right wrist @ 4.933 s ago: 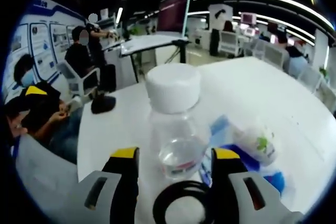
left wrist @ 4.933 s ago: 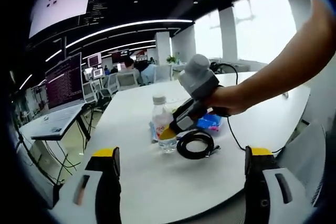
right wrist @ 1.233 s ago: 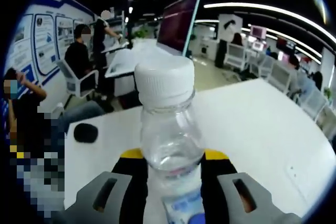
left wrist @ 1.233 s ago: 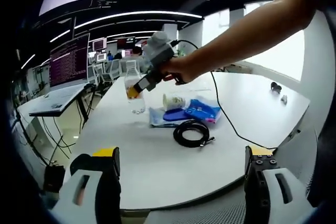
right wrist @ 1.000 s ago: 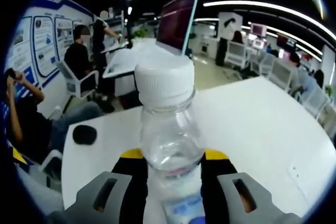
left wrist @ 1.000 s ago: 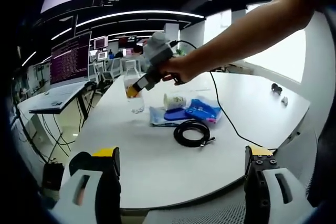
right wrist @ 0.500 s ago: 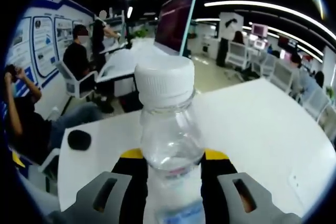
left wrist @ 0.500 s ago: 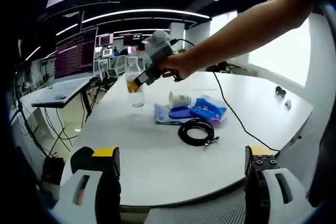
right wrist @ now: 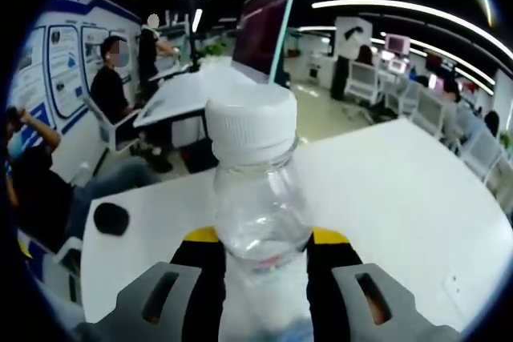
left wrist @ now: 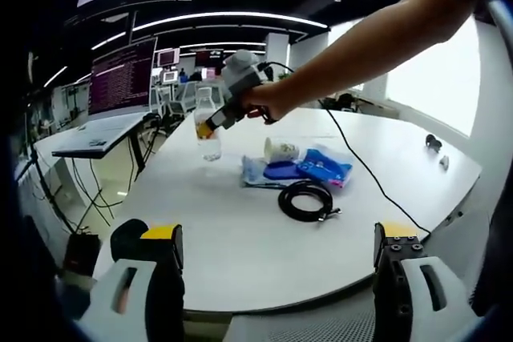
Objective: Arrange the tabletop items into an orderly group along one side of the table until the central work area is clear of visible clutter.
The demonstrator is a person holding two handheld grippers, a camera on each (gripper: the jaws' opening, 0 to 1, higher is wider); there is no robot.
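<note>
While my left gripper (left wrist: 272,286) waits low at the near table (left wrist: 240,238) edge, jaws wide apart on nothing, I see in the left gripper view my right gripper (left wrist: 228,110) carrying the bottle (left wrist: 208,130) upright above the far left side, well apart from the cable coil (left wrist: 304,200), cup (left wrist: 276,150) and blue packets (left wrist: 321,166). From the right gripper view, my right gripper (right wrist: 260,270) is clamped on the bottle (right wrist: 256,190), its long axis standing straight ahead between the jaws.

Clear white-capped bottle (right wrist: 255,190) upright, clamped between yellow-tipped fingers (right wrist: 199,239).
</note>
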